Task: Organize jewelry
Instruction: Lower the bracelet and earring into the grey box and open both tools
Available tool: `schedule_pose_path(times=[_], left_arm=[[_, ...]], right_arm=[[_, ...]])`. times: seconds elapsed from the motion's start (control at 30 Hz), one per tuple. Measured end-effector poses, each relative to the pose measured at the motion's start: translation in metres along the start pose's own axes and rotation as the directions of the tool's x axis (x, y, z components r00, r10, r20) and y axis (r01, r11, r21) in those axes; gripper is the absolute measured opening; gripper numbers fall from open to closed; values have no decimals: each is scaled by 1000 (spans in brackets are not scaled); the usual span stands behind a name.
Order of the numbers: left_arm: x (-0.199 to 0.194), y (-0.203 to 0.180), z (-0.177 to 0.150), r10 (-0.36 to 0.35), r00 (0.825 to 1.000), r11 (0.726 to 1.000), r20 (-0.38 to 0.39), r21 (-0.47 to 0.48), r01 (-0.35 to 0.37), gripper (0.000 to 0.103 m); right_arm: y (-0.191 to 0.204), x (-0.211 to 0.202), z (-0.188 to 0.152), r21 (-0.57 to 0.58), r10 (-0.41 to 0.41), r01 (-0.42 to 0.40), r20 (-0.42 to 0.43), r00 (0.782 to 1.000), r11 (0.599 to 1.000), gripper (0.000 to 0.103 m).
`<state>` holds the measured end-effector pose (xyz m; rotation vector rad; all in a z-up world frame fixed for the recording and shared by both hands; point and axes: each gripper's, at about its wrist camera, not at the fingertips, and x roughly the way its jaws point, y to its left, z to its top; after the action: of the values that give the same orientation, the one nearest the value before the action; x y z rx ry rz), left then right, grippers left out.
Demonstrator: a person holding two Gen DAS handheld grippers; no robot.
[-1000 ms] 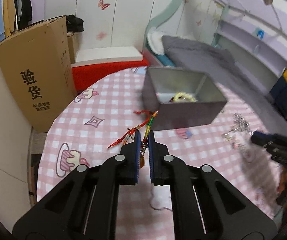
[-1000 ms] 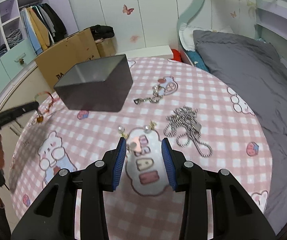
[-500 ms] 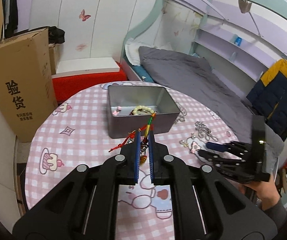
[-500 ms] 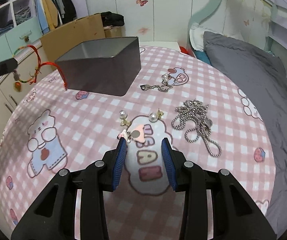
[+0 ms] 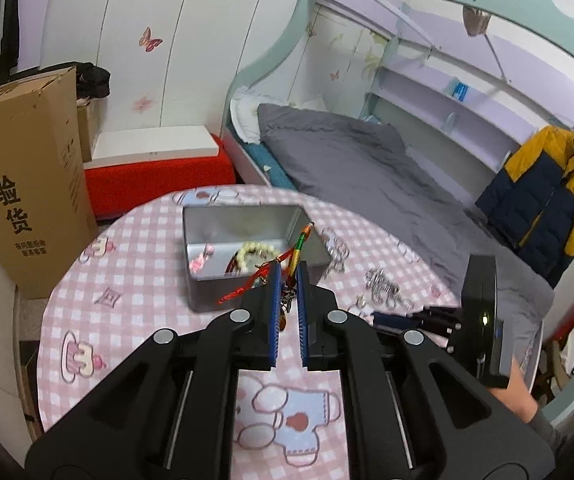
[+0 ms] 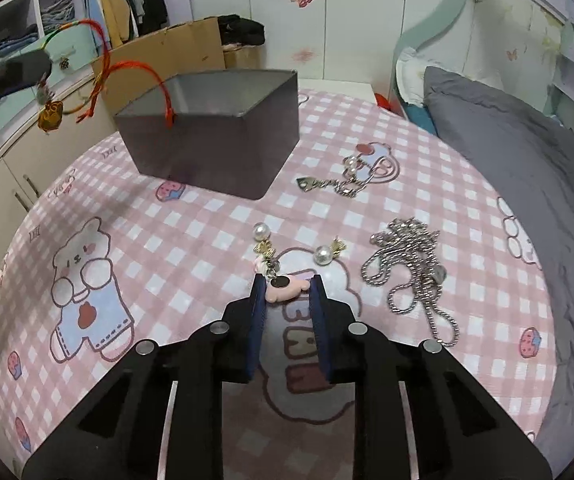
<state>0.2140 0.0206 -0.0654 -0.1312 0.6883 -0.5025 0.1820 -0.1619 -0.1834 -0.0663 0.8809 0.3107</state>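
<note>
My left gripper (image 5: 287, 280) is shut on a red braided cord bracelet (image 5: 297, 252) and holds it in the air just in front of the grey metal tin (image 5: 207, 296). The bracelet also shows hanging at the far left of the right wrist view (image 6: 103, 52). The tin (image 6: 223, 160) holds a pearl bracelet (image 5: 253, 252) and a pink piece (image 5: 199, 262). My right gripper (image 6: 287, 284) is open, low over the table, with a pink charm (image 6: 287, 288) lying between its fingertips. Two pearl earrings (image 6: 263, 236) lie just ahead of it.
A silver chain necklace (image 6: 411, 268) lies to the right of the right gripper, a keychain-like silver chain (image 6: 339, 184) beyond it. The round table has a pink checked cloth (image 6: 167, 240). A cardboard box (image 5: 23, 200) stands left, a bed (image 5: 367, 176) behind.
My left gripper has lifted the red cord bracelet off the table and carried it up toward the tin. My right gripper has come closer to the pink charm, still open.
</note>
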Motion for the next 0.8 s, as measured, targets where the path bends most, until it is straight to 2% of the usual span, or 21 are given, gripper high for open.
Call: schedule_pose_path(times=[0.13,0.2,0.4,0.57,0.8], left_arm=[[3,5,18,-28,999,1000,23,-11,28,8],[9,8,25,-17,999,1000,27,-14,17,8],[48,21,34,0,999,999,-35,-33,-1,8],[86,32,27,10,993,998,-117,-55,-17,8],[108,38,22,7,985,998,-174,-67,-19,8]], right_arm=[[-5,-24,16,39,40,-43,73,997,998,20],[-5,-34,28,50,54,-60,115,992,997,20],[1,-43,73,43,98,-110,206,974,993,20],[10,-21,96,34,134,-143,200,971,989,20],[15,11,104,44,150,-158,152,977,986,20]])
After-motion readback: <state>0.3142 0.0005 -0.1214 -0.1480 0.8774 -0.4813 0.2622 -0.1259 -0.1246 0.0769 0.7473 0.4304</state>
